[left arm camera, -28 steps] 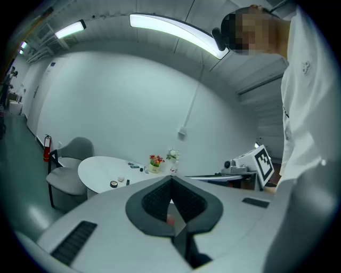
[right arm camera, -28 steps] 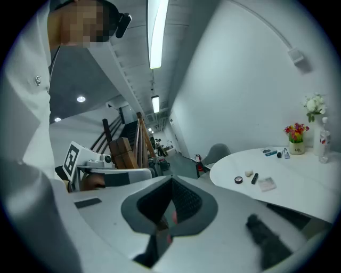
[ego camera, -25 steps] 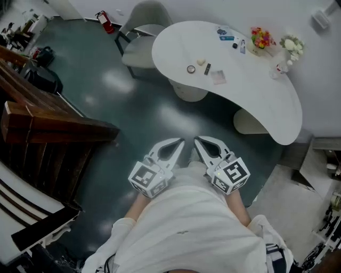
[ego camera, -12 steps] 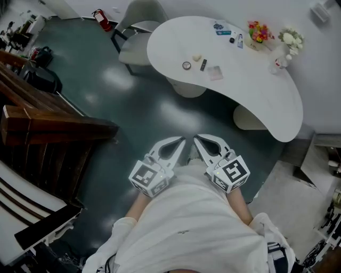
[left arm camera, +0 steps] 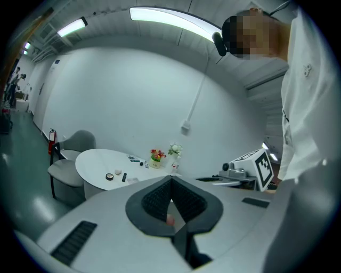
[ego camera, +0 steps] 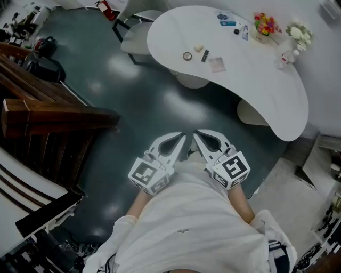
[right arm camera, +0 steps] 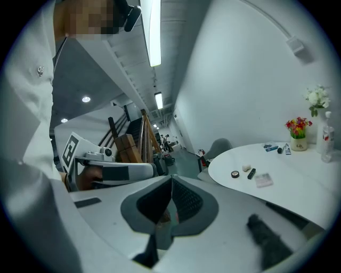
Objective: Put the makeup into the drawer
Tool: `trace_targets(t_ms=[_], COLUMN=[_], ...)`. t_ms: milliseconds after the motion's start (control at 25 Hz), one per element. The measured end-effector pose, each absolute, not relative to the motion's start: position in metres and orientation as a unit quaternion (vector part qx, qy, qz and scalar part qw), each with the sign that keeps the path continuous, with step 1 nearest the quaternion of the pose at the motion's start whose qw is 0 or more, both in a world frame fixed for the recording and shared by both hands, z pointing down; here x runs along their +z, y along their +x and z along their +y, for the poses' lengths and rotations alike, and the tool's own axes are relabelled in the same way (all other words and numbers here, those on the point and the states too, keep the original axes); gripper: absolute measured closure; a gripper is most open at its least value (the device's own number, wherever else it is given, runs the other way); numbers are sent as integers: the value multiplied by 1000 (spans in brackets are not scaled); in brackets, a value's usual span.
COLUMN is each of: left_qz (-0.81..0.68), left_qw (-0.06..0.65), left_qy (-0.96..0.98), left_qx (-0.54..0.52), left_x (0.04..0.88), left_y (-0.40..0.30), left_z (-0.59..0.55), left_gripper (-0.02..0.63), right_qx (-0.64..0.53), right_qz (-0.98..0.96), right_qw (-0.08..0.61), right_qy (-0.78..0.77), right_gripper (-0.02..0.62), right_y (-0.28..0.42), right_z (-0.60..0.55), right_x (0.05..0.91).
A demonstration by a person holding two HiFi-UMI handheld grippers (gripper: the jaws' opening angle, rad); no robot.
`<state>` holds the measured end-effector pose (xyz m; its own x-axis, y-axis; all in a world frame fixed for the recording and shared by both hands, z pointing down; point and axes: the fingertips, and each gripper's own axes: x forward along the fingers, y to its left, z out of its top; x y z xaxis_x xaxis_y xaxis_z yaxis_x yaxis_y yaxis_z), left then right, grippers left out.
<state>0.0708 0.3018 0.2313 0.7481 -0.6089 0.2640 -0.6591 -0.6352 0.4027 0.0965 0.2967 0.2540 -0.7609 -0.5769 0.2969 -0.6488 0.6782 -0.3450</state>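
Head view: small round compact [ego camera: 187,56], black tube [ego camera: 204,55] and pale pink square case [ego camera: 217,65] lie on the curved white table [ego camera: 256,80] at twelve o'clock; left gripper [ego camera: 183,137] and right gripper [ego camera: 196,134] both pressed together, empty.

Open office-style hall
A curved white table [ego camera: 256,80], flowers [ego camera: 265,24] at its far edge and a grey chair [ego camera: 134,38] are set on polished dark floor [ego camera: 133,101]; wooden stairs [ego camera: 53,114] and a fire extinguisher [ego camera: 107,7] are seen nearby.

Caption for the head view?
Left gripper and right gripper, both shut, point toward the white table bearing makeup items.
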Motion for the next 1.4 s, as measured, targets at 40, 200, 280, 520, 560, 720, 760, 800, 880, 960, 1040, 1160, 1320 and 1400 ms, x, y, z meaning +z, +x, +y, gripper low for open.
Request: trace_targets(t_ms=[40,200,280,520,560,720,760,800,880,960,1040,1160,1320,1400], left_qz=[-355,-361,-364,-370,-368,-352,-348,-344,-337,-330,-323,-309,-284,-273], left_qw=[247,257,257,266,266,263,263,263,262,256,244,231,227,225], left_qy=[900,895,893,889,890,898,900,901,904,908,914,921,930,933], left_qx=[52,57,58,45,42,31,30,29,28,30,39,48,55,59], left_x=[234,242,243,248,247,242,241,240,237,234,234,236,242,248], left_y=[72,72,67,41,37,18,12,5,-10,-26,-41,-61,-80,-87], left_z=[303,305,302,282,277,256,251,244,231,217,204,186,166,160], left_gripper=[598,598,598,598,598,598,598,598,598,598,598,598,598,598], right_qx=[220,225,226,212,208,196,195,193,188,185,180,165,167,148], right_qz=[-913,-914,-914,-913,-913,-910,-909,-907,-906,-903,-900,-894,-885,-879], right_qw=[84,89,90,100,102,113,112,112,113,112,109,103,104,116], right_qy=[334,326,326,334,336,348,352,356,363,371,383,404,422,439], right_gripper=[581,581,581,580,580,580,580,580,580,580,580,580,580,580], right_y=[97,97,93,73,69,48,42,35,19,4,-10,-27,-47,-53], right_z=[297,296,294,277,274,257,251,246,234,222,210,196,181,175], right_x=[256,265,267,267,266,262,261,259,256,254,253,252,259,260])
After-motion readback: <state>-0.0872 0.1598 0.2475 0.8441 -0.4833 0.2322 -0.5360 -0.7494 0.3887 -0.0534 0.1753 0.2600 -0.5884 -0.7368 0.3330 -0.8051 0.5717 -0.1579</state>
